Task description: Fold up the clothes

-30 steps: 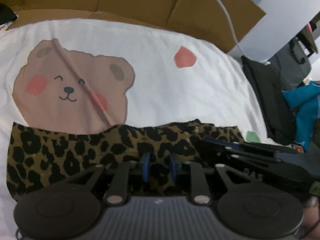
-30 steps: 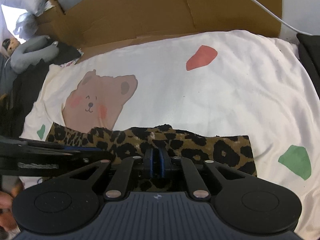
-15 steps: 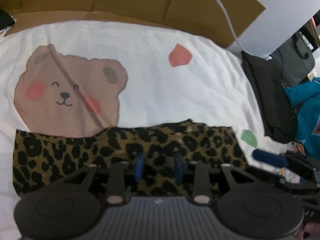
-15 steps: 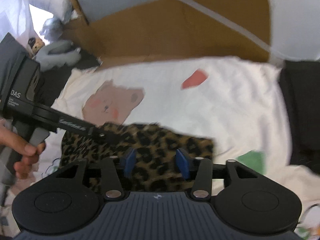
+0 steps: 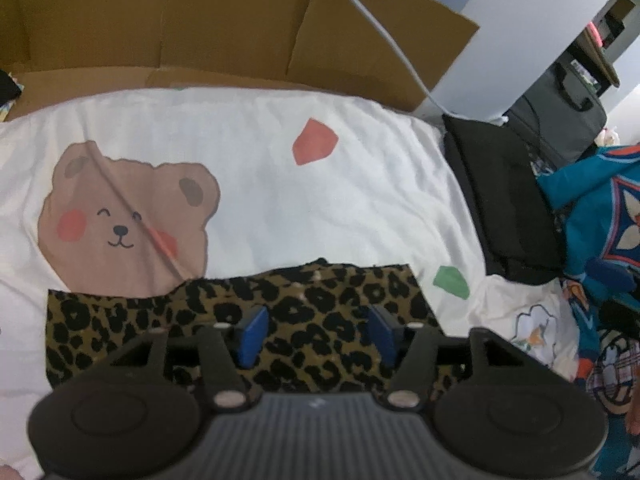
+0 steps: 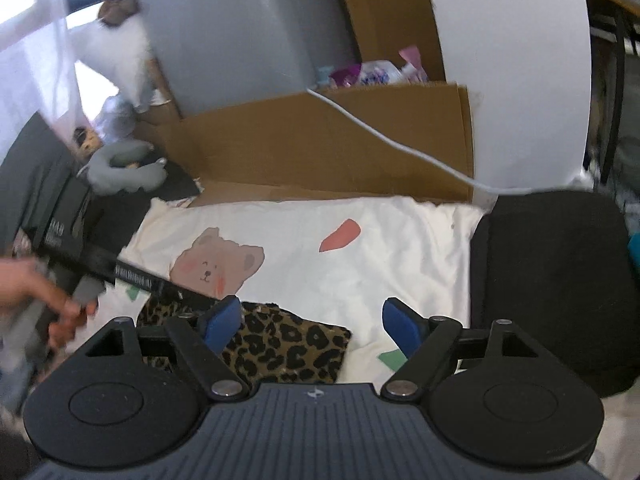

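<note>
A leopard-print garment [image 5: 312, 300] lies folded into a flat strip on the white bear-print sheet [image 5: 260, 184]. My left gripper [image 5: 316, 334] hangs just over its near edge, open, with nothing between its blue fingertips [image 5: 252, 334]. In the right wrist view the garment [image 6: 288, 344] sits low and left of centre. My right gripper [image 6: 311, 326] is open wide and raised above the sheet [image 6: 400, 248]. The left gripper's black body [image 6: 132, 278] reaches in from the left toward the garment's far end, held by a hand [image 6: 40, 292].
A brown cardboard wall [image 5: 224, 32] stands behind the sheet, with a white cable [image 6: 400, 148] draped across it. A black cushion [image 6: 552, 272] lies to the right, with teal clothes [image 5: 600, 208] beyond it. A grey plush toy [image 6: 120, 168] sits at the far left.
Both grippers have opened and let go of the leopard garment, which now lies flat. The right gripper has drawn back and risen, and the left gripper's fingers have spread wider.
</note>
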Motion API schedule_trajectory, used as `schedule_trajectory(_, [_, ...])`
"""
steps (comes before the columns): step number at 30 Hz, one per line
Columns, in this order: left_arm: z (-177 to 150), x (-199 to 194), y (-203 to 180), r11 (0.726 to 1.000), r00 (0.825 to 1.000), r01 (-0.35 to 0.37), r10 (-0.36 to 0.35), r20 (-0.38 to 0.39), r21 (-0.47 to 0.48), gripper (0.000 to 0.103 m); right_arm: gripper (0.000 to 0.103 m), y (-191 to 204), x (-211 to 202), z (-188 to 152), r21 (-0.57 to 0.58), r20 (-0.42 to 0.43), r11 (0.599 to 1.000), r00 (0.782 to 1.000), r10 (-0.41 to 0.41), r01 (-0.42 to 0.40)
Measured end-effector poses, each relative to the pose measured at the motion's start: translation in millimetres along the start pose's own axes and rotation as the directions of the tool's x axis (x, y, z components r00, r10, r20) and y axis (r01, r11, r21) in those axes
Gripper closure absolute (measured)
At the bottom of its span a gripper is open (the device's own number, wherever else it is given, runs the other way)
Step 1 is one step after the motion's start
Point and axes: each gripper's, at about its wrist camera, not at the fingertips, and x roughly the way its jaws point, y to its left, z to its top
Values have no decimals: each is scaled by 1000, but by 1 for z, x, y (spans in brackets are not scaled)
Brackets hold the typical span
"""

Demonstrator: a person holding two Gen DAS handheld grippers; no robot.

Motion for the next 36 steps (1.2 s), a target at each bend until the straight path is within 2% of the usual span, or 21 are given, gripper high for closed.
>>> schedule_trajectory(9, [-9, -11, -2, 999, 1000, -7, 7, 1, 44, 40, 15, -19, -35, 0, -169, -21, 985, 999, -43, 39])
schedule_trajectory(11, [-14, -8, -1, 998, 1000, -6, 6, -9, 56, 40, 16, -27, -32, -5, -193, -56, 980, 996, -62, 50])
schedule_trajectory(15, [-21, -2, -6, 993, 1000, -5, 7, -21, 117, 40, 16, -29, -24, -18, -240, -85, 971, 996, -41, 19])
schedule_trajectory(19, [-25, 9, -7, 991, 999, 11, -7, -31, 130, 40, 16, -30, -7, -27, -313, -126, 950, 992, -30, -11])
schedule_trajectory(26, [-37, 39, -8, 982, 1000, -7, 11, -19, 188, 41, 18, -1, 25, -54, -311, -122, 945, 990, 64, -99])
schedule_trajectory(29, [-39, 53, -6, 979, 999, -23, 30, -32, 202, 48, 31, 18, 40, -71, -303, -133, 946, 988, 78, -116])
schedule_trajectory(31, [-42, 60, -4, 976, 999, -31, 38, -29, 216, 49, 42, 29, 48, -84, -296, -155, 944, 982, 105, -148])
schedule_trajectory(35, [-41, 65, 2, 976, 999, -43, 41, 13, 213, 50, 50, 47, 59, -103, -330, -170, 928, 978, 123, -174])
schedule_trajectory(36, [-40, 65, 5, 979, 999, -45, 41, 22, 198, 52, 57, 49, 62, -104, -328, -171, 928, 977, 125, -176])
